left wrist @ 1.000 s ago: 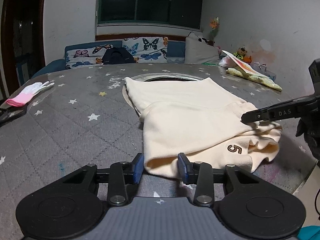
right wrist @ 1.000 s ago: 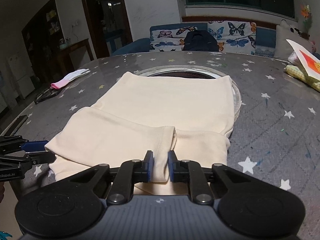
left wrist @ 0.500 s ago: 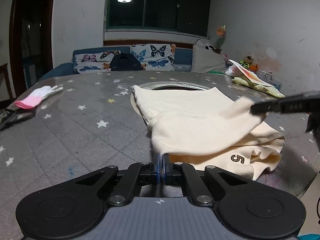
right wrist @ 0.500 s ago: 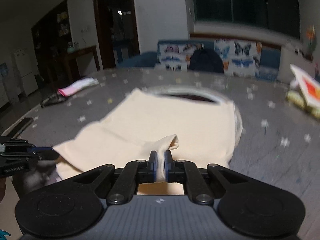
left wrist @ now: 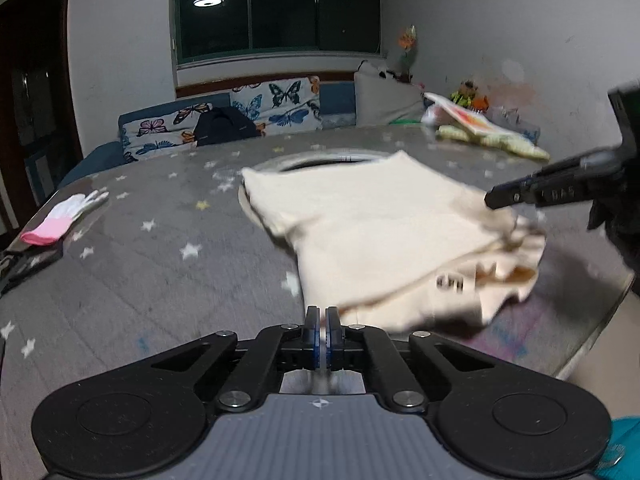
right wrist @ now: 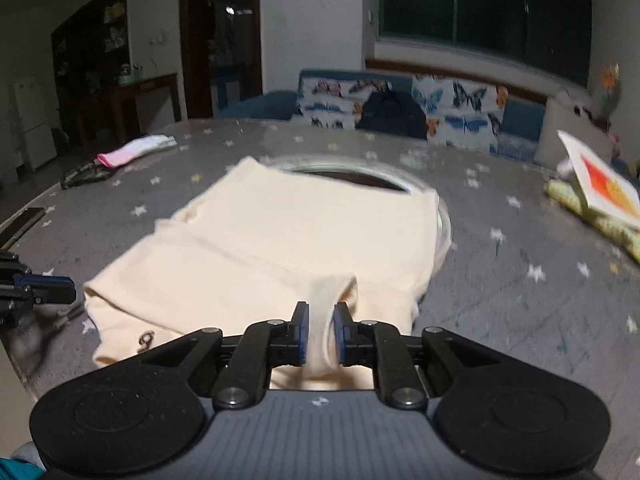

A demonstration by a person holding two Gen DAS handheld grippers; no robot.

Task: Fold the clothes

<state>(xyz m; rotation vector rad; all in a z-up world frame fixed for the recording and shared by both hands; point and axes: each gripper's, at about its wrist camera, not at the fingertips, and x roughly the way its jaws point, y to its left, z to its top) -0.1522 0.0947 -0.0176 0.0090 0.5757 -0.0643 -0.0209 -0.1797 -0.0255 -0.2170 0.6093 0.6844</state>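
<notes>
A cream garment (left wrist: 376,232) with a dark number print lies partly folded on the grey star-patterned table (left wrist: 152,280); it also shows in the right wrist view (right wrist: 280,248). My left gripper (left wrist: 322,322) is shut with nothing visible between its pads, just left of the garment's near corner. My right gripper (right wrist: 320,332) has its jaws slightly apart around a bunched fold of the cream cloth at the garment's near edge. The right gripper's fingers (left wrist: 552,188) show over the garment's right side in the left wrist view.
A pink and white glove (left wrist: 60,220) lies at the table's left. A round hole with a metal rim (right wrist: 360,172) sits behind the garment. A paper on a yellow-green cloth (right wrist: 596,196) lies at the right. A butterfly-print sofa with a dark bag (left wrist: 224,128) stands beyond.
My left gripper closed on the garment's near corner, lifted it, then came off and now sits shut beside it. My right gripper's jaws have widened a little around the fold.
</notes>
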